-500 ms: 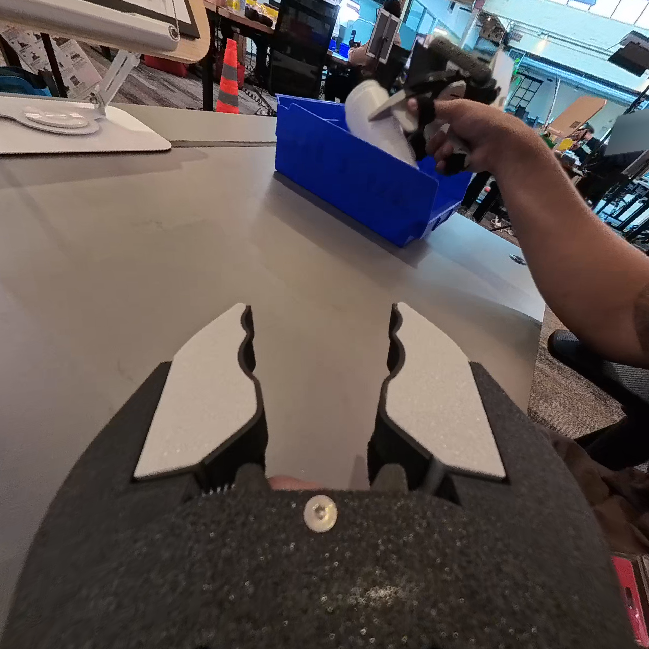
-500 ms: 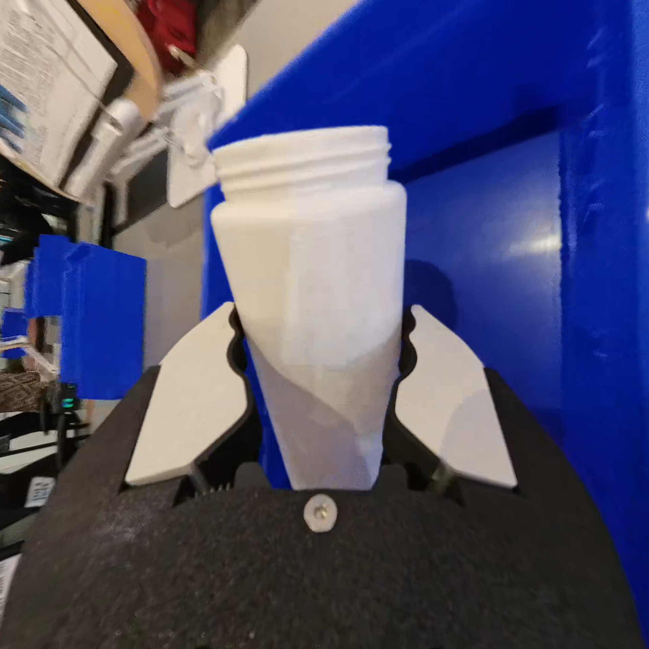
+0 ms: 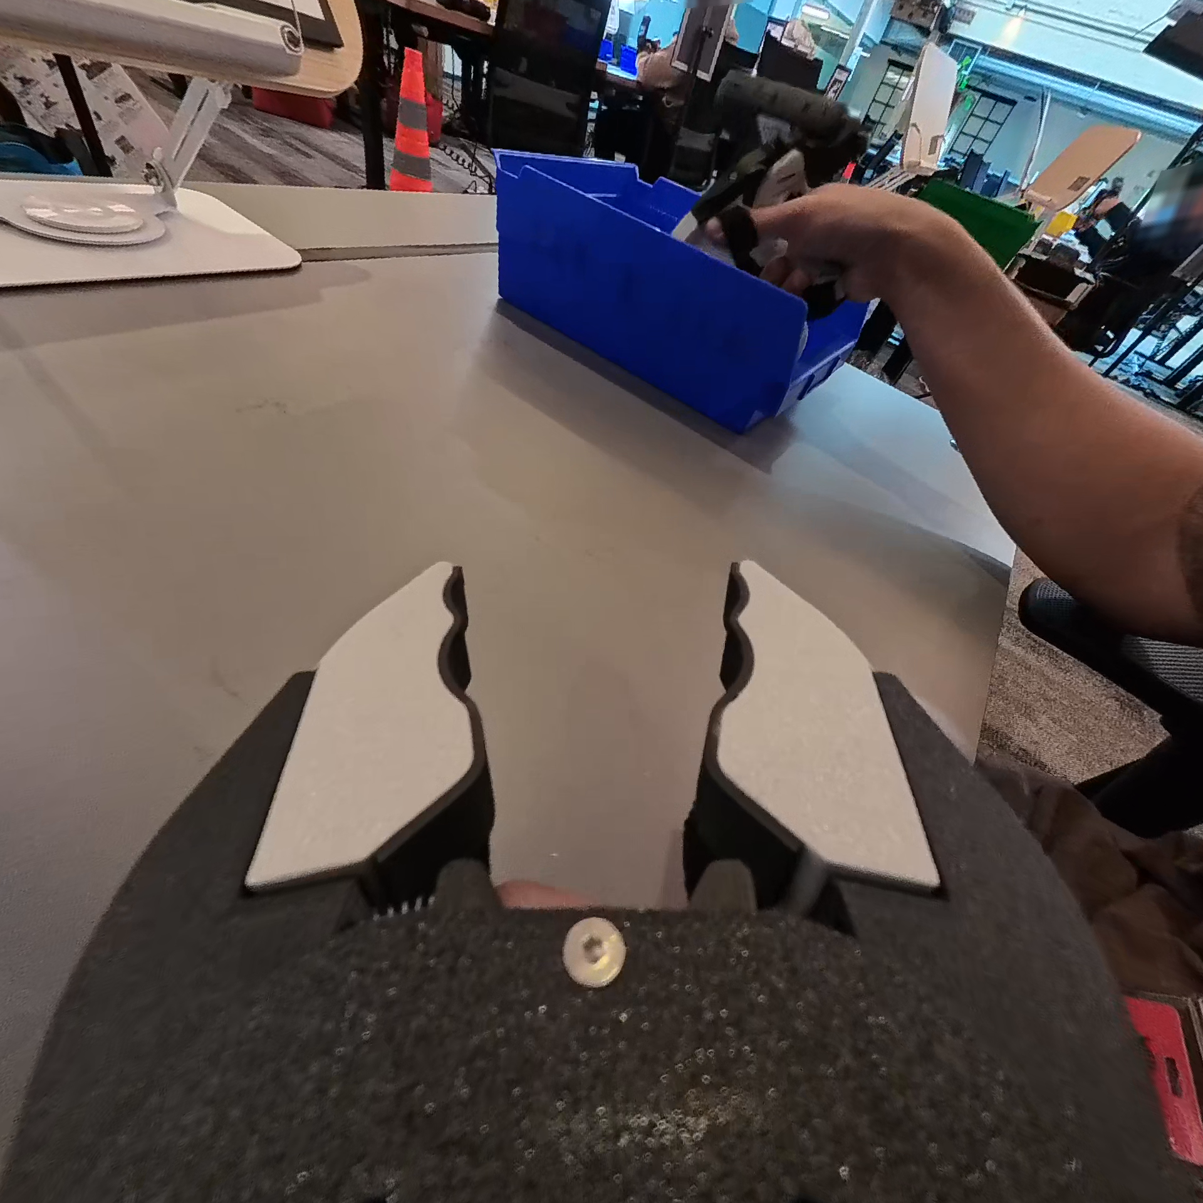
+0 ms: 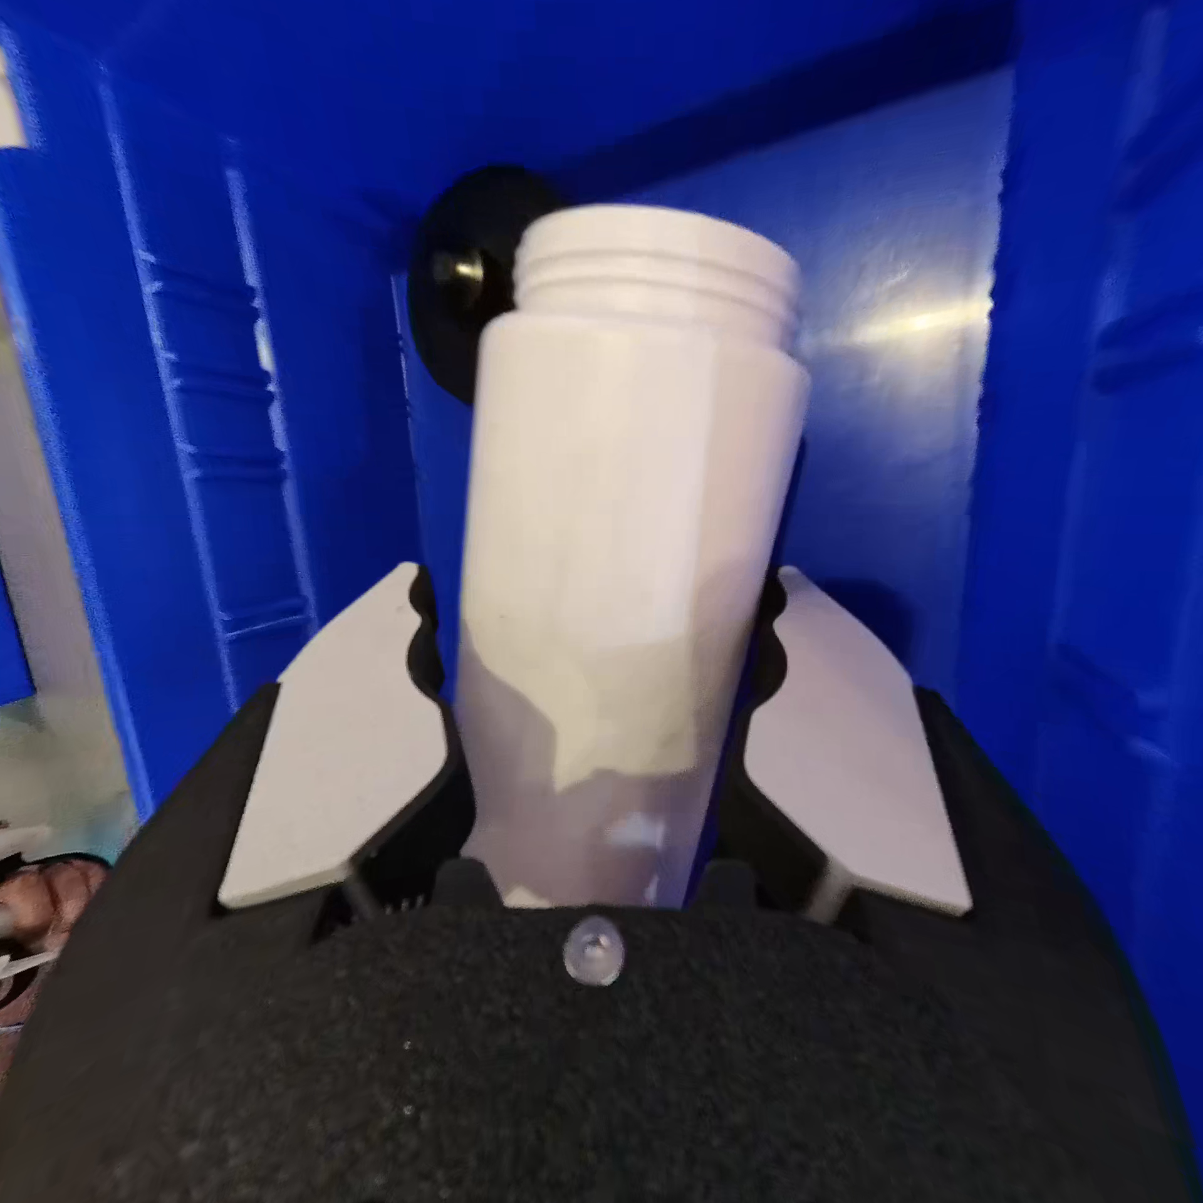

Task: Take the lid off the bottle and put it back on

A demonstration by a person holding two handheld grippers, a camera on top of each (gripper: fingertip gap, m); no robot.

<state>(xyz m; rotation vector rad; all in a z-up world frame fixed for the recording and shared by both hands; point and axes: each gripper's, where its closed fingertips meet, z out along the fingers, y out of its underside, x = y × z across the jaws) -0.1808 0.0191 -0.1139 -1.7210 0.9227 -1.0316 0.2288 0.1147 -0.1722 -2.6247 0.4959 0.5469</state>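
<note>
Inside the blue bin (image 4: pixel 1074 325), the right tongs (image 4: pixel 599 625) stand spread, slack around the lidless white bottle (image 4: pixel 625 488); the left tongs (image 3: pixel 595 625) gape bare over the tabletop (image 3: pixel 325 456).

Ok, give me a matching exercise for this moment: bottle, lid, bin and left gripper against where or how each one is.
1. white bottle
2. black lid
3. blue bin
4. left gripper

A. stands on the grey table, far side
B. open, nothing between its fingers
C. uncapped, neck threads bare, between the fingers of the right gripper
D. inside the bin, behind the bottle

Pairs: 1-C, 2-D, 3-A, 4-B
</note>
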